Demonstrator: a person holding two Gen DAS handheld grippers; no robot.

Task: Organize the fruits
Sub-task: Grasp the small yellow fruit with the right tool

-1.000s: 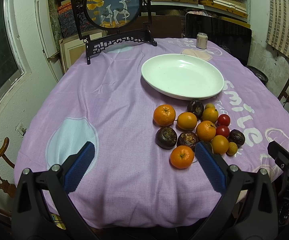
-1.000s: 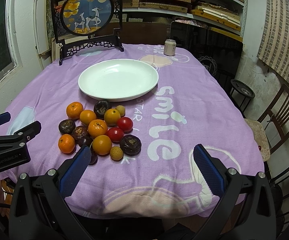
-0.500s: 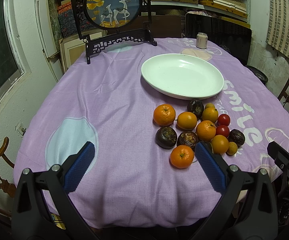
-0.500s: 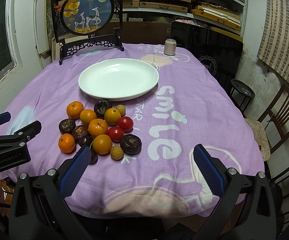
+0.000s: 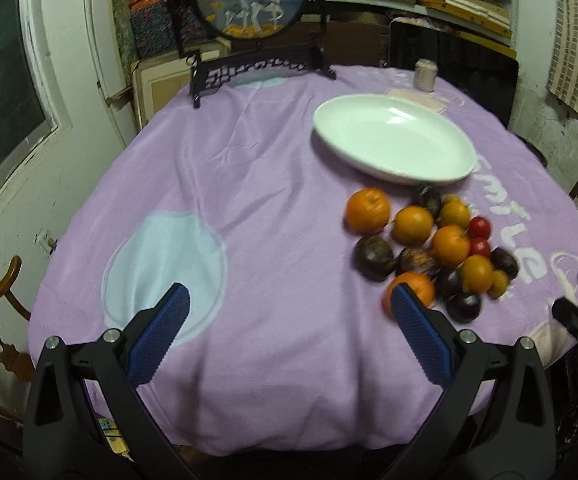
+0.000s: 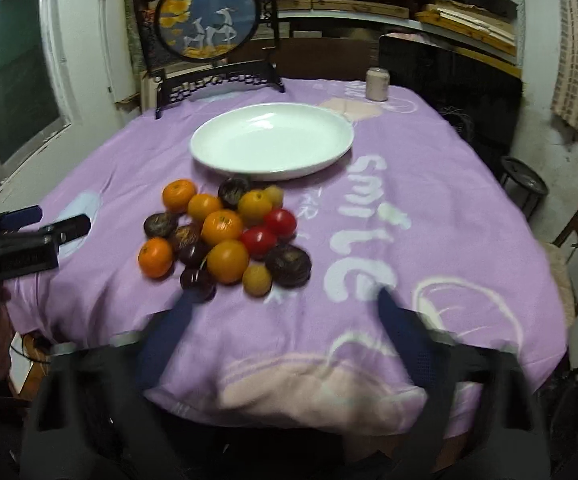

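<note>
**Both hand-held grippers wide open at the near edge, fruit heap ahead**

The left hand-held gripper (image 5: 289, 334) stands with its jaws spread wide and nothing between them, low over the near edge of the tabletop (image 5: 249, 208). Bare purple cloth fills the span between its fingers; its right fingertip overlaps the nearest orange (image 5: 411, 290) in the left wrist view.

The right hand-held gripper (image 6: 285, 332) is blurred, but its jaws are also far apart and hold nothing, with printed cloth between them.

The fruit pile (image 6: 225, 232) lies just ahead and left of the right gripper: oranges, dark round fruits, two red tomatoes (image 6: 269, 230), all on the cloth and huddled close. Just beyond it sits the white plate (image 6: 272, 142), with no fruit on it. Farther back, near the far edge, stand a framed round picture (image 6: 207, 20) and a small can (image 6: 377, 84).
</note>
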